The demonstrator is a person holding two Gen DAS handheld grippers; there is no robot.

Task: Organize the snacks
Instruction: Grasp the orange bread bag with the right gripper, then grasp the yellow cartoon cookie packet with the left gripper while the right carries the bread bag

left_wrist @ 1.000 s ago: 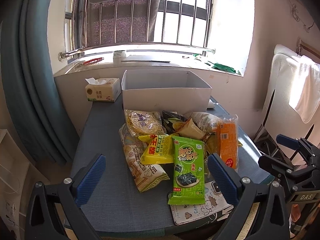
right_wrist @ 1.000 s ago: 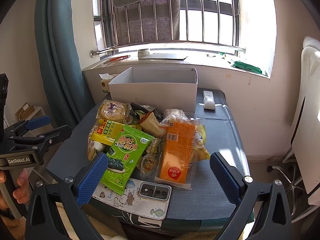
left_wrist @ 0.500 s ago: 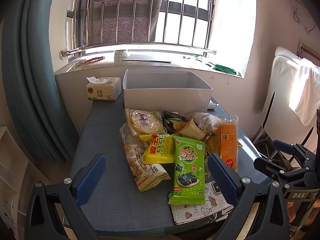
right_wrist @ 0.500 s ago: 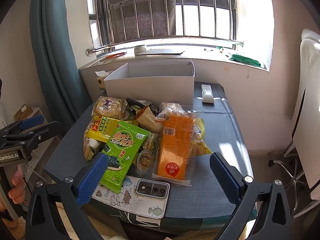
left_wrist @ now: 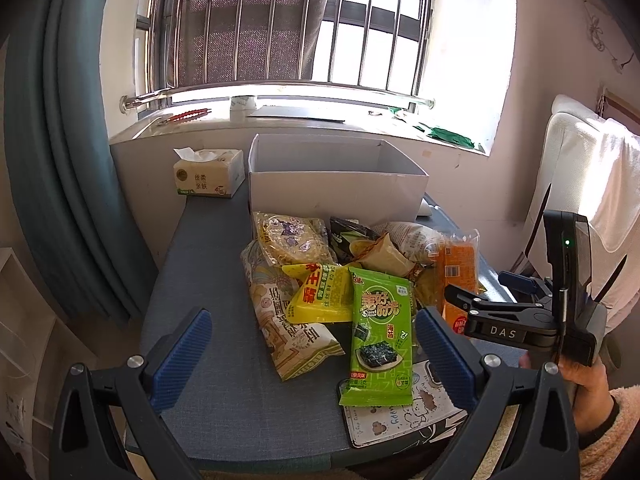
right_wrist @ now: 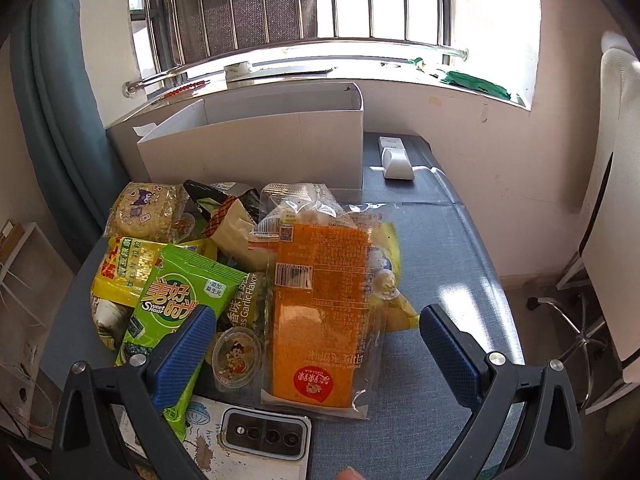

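A pile of snack packs lies on the blue table [left_wrist: 208, 272] in front of an open white box [left_wrist: 336, 194]. The pile holds a green seaweed pack [left_wrist: 380, 332], a yellow pack [left_wrist: 320, 294], a long printed bag [left_wrist: 288, 328] and an orange pack [right_wrist: 320, 312]. My left gripper [left_wrist: 312, 354] is open and empty, above the table's near edge. My right gripper [right_wrist: 318, 350] is open and empty, low over the orange pack; it also shows in the left wrist view [left_wrist: 516, 320]. The white box [right_wrist: 256, 144] stands behind the pile.
A tissue pack [left_wrist: 208, 174] sits left of the box. A white remote [right_wrist: 394, 156] lies right of the box. A phone [right_wrist: 266, 434] rests on a printed pad [left_wrist: 400, 420] at the near edge. A curtain [left_wrist: 60, 140] hangs left, a white chair [left_wrist: 580, 184] right.
My right gripper has moved forward and down toward the orange pack. In the left wrist view it has come in from the right. My left gripper has barely moved.
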